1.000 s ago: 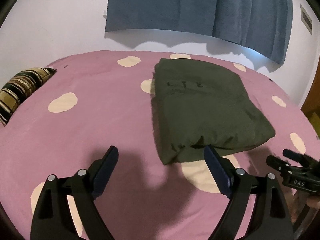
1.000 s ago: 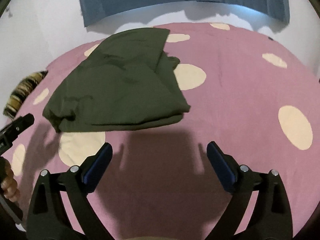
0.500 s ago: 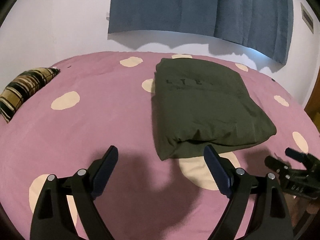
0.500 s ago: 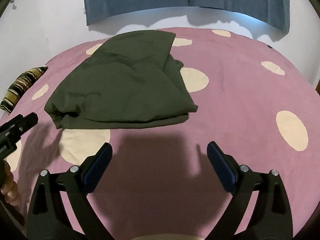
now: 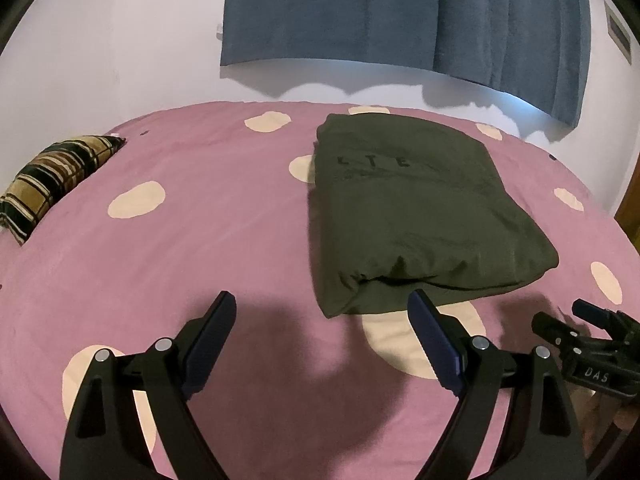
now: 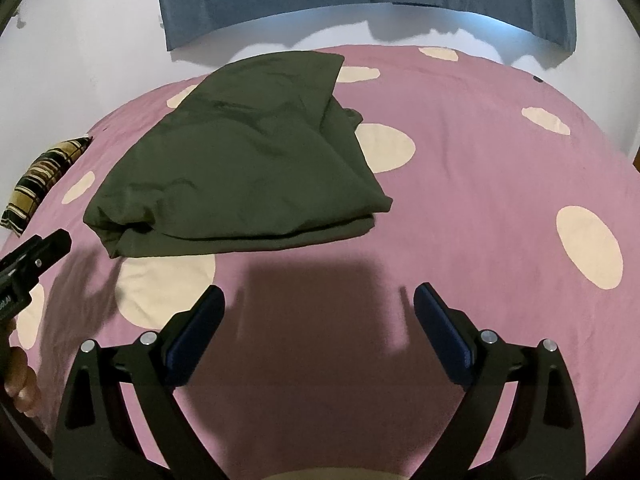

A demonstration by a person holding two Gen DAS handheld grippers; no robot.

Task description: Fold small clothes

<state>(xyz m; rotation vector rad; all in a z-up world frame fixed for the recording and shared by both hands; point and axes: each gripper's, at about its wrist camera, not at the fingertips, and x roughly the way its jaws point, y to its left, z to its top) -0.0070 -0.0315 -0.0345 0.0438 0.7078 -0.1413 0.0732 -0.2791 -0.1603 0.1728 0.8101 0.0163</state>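
Garment: I see the folded olive garment (image 5: 416, 216) lying on the pink spotted bedspread (image 5: 200, 240).
Surroundings: a plaid pillow (image 5: 48, 180) at the far left edge; a blue curtain (image 5: 400, 12) on the wall behind.
Left gripper (image 5: 322, 320): my jaws wide apart, nothing held, just short of the garment's near edge.
Right gripper (image 6: 318, 314): jaws wide apart, nothing held, over bare bedspread.

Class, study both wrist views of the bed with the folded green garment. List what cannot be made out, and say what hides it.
- Folded green garment, left wrist view: dark lettering only partly legible.
- Its inner layers, both views: covered by the top fold.
- Striped cushion, right wrist view: cut off by the fisheye's edge.
- Blue cloth on the wall: top cut off by the frame.
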